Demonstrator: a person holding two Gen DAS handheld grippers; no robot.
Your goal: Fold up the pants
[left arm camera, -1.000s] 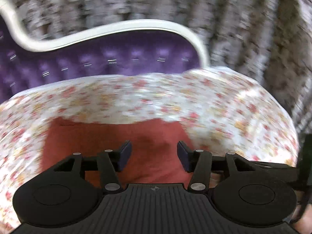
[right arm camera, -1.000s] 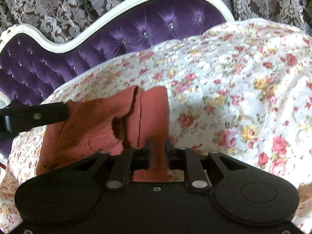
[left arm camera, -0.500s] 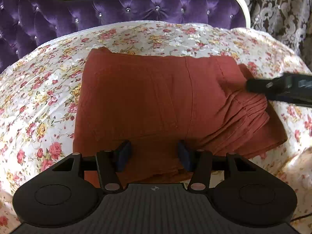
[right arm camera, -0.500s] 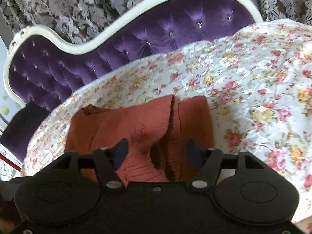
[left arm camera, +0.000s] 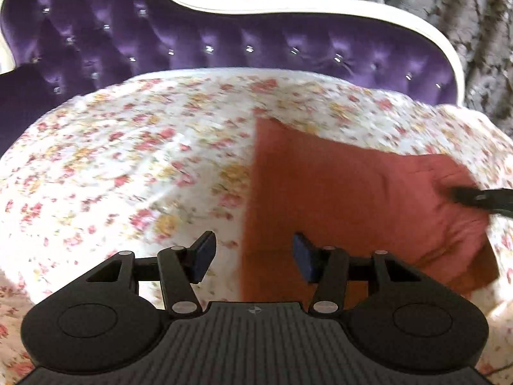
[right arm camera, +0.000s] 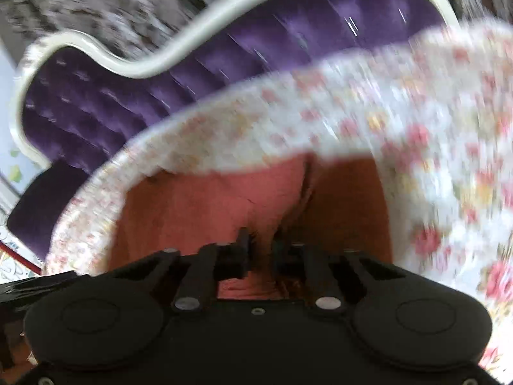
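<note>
The pants (left arm camera: 352, 199), rust-red and folded into a rough rectangle, are laid on the floral sheet (left arm camera: 128, 166). In the left wrist view the left gripper (left arm camera: 253, 256) is held wide open with nothing between its blue pads; the pants' straight left edge is seen in the gap, the right pad over the cloth and the left pad over the sheet. The right gripper (left arm camera: 474, 197) is seen at the pants' far right side, where the cloth is gathered into creases. In the blurred right wrist view the right gripper (right arm camera: 261, 247) is nearly closed, with a bunched ridge of cloth pinched between its fingers. A tufted purple headboard (left arm camera: 224, 41) with a curved white frame is seen behind.
</note>
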